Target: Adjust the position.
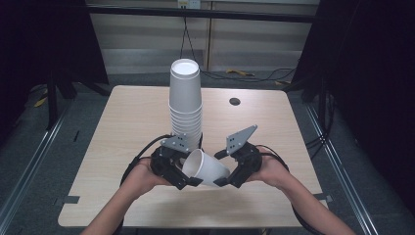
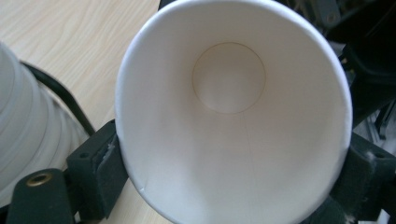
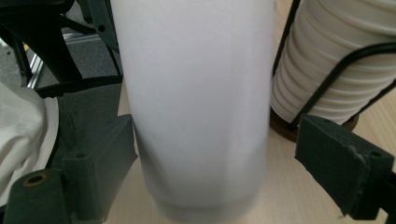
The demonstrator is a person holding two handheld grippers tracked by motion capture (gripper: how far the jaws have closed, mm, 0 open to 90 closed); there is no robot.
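A single white paper cup (image 1: 208, 169) lies tilted on its side just above the table, between both grippers. My left gripper (image 1: 188, 181) is shut on its rim. In the left gripper view I look straight into the cup's mouth (image 2: 233, 116), and both black pads (image 2: 100, 172) press the rim from either side. My right gripper (image 1: 225, 180) stands open around the cup's body (image 3: 196, 107). Its left pad (image 3: 107, 158) sits against the wall, and its right pad (image 3: 338, 161) is clear of it by a gap. A tall stack of upturned white cups (image 1: 185, 103) stands just behind the grippers.
The stack (image 3: 322, 70) stands on a brown base (image 3: 285, 128) with a black wire (image 3: 355, 56) curving across it. The wooden table (image 1: 127, 122) has a dark round hole (image 1: 235, 101) at the back right. Black cables trail from both grippers near the front edge.
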